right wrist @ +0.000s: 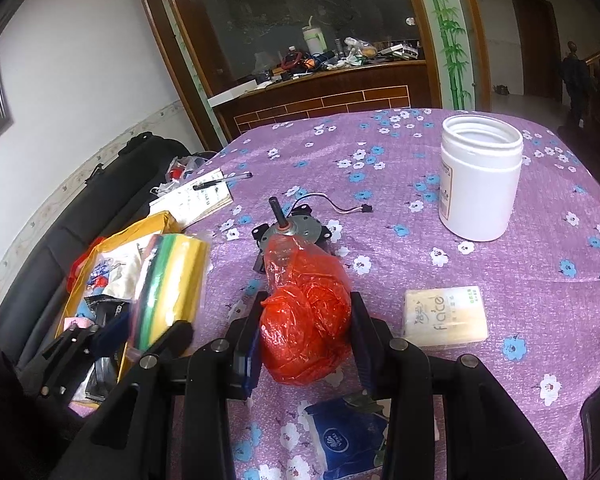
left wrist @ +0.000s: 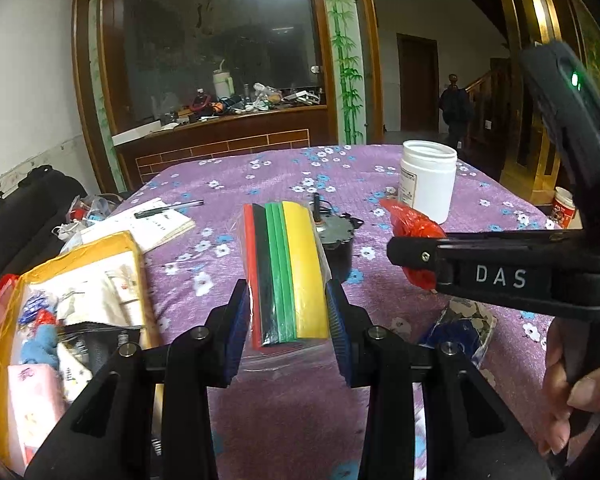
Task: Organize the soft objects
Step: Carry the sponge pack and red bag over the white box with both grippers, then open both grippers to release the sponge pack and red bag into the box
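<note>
Left gripper (left wrist: 286, 312): my jaws are clamped narrow on the clear packet of coloured strips (left wrist: 286, 272) (red, black, green, yellow), held above the desk, just beside the yellow-edged pouch (left wrist: 4, 320). Pouch sits at the desk's left edge, open, stuffed with soft bits: blue fluffy cloth, pink packet, white bags.

Right gripper (right wrist: 306, 332): my jaws are closed on the crumpled red plastic bag (right wrist: 306, 312), pads pressing both sides, bag clear of the desk.

Behind the red bag: a small motor (right wrist: 290, 232) with its shaft up, wire and plug trailing towards the far side. Right of the gripper lies a pale tissue pack (right wrist: 446, 316); below the jaws lies a blue tissue pack (right wrist: 348, 444), flat on the cloth.

White lidless jar (right wrist: 480, 180) stands upright far right, well apart from everything else. Notebook (right wrist: 196, 200) with a pen (right wrist: 222, 181) on top near the left edge.

Desk (right wrist: 380, 152) surface: purple cloth with white and blue flowers, slightly wrinkled.

Room: dark sofa along the white left wall, wood-framed glass partition with a cluttered counter behind it, bamboo-painted pillar, brown door far right. A person stands in the doorway area, too small to tell more.
</note>
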`<state>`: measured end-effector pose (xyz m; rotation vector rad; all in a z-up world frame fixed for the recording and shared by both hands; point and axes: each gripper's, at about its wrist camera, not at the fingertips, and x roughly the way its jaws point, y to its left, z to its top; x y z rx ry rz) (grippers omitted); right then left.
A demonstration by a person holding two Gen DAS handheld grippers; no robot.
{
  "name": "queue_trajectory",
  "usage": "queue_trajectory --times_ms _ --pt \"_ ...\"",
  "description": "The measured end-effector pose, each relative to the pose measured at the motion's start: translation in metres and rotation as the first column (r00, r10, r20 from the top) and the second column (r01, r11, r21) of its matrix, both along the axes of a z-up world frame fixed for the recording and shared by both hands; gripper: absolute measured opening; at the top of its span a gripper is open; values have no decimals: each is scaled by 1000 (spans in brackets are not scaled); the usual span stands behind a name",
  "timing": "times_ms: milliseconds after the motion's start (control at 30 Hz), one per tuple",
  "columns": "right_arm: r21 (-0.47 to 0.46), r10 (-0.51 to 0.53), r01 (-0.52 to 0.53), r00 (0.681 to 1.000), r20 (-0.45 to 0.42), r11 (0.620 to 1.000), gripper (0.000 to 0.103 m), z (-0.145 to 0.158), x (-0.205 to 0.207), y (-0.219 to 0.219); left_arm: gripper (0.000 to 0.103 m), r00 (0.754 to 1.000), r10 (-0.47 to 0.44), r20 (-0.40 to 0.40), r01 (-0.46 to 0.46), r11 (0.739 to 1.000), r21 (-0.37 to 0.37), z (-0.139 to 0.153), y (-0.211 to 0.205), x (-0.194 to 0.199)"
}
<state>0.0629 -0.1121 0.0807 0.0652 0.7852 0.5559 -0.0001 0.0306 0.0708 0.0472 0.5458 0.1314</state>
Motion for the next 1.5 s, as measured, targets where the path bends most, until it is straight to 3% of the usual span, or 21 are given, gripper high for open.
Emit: queue_trajectory --times_ms 500,633,833,1033,1500 --pt "23 183 -183 983 -16 983 39 15 -40 59 35 986 166 -10 -166 976 -144 30 116 -52" --pt "53 249 -247 968 -36 967 39 23 -51 95 35 969 243 -32 -245 951 -190 26 162 -61" --pt "23 310 -309 949 -52 951 39 24 -60 153 35 943 315 -108 -332 907 -258 9 223 -66" --pt "-2 343 -345 935 -91 939 39 16 -60 207 35 935 307 -181 -350 882 -314 -14 250 -66" --pt "-81 334 -347 932 -138 934 42 -4 -38 288 36 935 287 -207 -343 881 -325 -27 261 -70"
